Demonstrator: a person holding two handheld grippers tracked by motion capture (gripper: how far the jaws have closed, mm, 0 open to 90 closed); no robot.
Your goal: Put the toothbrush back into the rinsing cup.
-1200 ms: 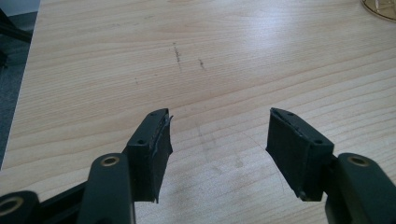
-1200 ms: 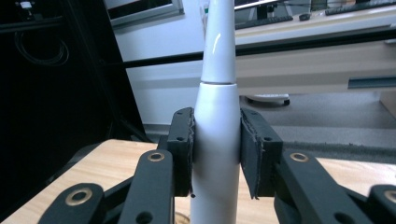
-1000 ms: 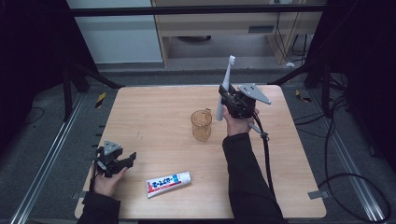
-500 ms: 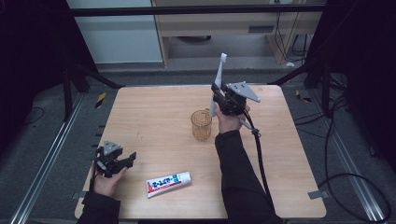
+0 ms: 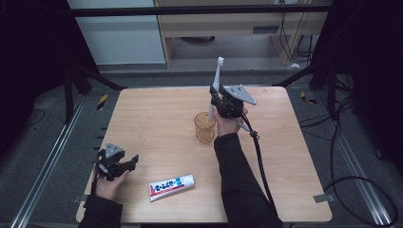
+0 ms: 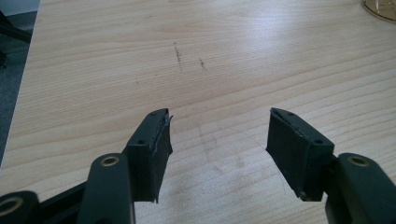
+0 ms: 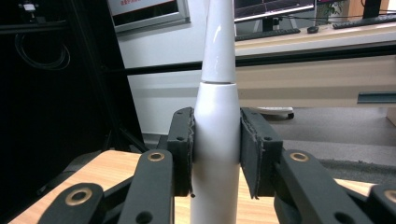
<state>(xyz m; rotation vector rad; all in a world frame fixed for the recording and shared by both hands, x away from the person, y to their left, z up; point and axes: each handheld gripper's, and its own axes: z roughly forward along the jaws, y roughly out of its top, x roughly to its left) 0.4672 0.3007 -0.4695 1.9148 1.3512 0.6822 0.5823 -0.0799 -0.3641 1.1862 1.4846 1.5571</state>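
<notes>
A white electric toothbrush [image 5: 216, 80] stands nearly upright in the air, brush head up, with my right gripper [image 5: 215, 102] shut on its handle [image 7: 215, 140]; both pads press the handle's sides. It hangs just above and to the right of a clear amber cup [image 5: 205, 127] at the table's middle. A toothpaste tube [image 5: 171, 186] lies flat near the front edge. My left gripper [image 5: 133, 161] rests low at the front left of the table, open [image 6: 217, 140], with only bare wood between its jaws.
The wooden table [image 5: 157, 109] has dark faint marks [image 6: 178, 52] ahead of the left gripper. The cup's base [image 6: 380, 9] sits far ahead at that view's top right. A cable [image 5: 259, 152] trails from the right gripper over the sleeve.
The right gripper has carried the toothbrush left, from right of the cup to almost over it, and stood it more upright. The left gripper has stayed put.
</notes>
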